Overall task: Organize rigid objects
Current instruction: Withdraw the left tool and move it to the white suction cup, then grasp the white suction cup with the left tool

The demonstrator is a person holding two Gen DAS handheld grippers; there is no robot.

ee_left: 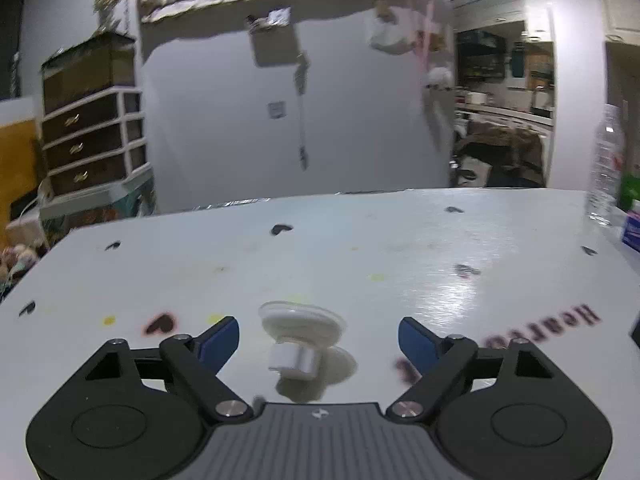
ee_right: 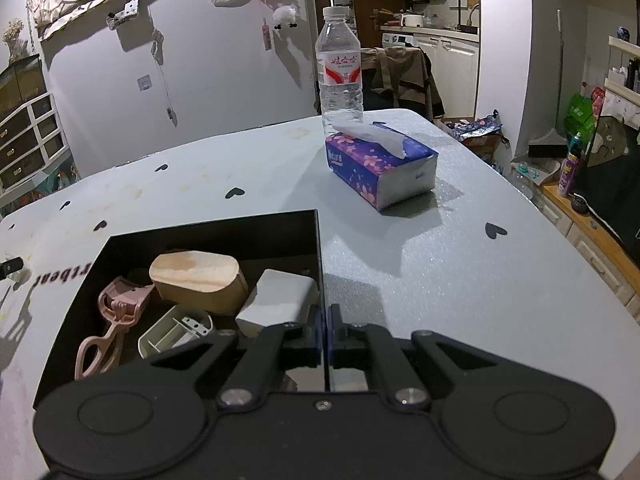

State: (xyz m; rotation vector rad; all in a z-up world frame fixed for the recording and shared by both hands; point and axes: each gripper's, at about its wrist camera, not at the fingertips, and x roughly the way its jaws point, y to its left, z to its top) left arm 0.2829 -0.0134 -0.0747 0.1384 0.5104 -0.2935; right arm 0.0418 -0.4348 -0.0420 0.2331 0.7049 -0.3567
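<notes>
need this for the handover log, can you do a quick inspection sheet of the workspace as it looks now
surface: white table with black heart marks, some stains
job's things: black box holding wooden block, pink clip, grey block; white suction hook loose on table
clutter: water bottle, tissue pack
grippers: left hand-held gripper open around hook; right hand-held gripper shut on box wall
cables: nothing seen
surroundings: drawer unit, kitchen behind

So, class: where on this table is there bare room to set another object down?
Bare tabletop lies between the black box and purple tissue pack, and far left beyond the white suction hook. The box itself is crowded.
</notes>
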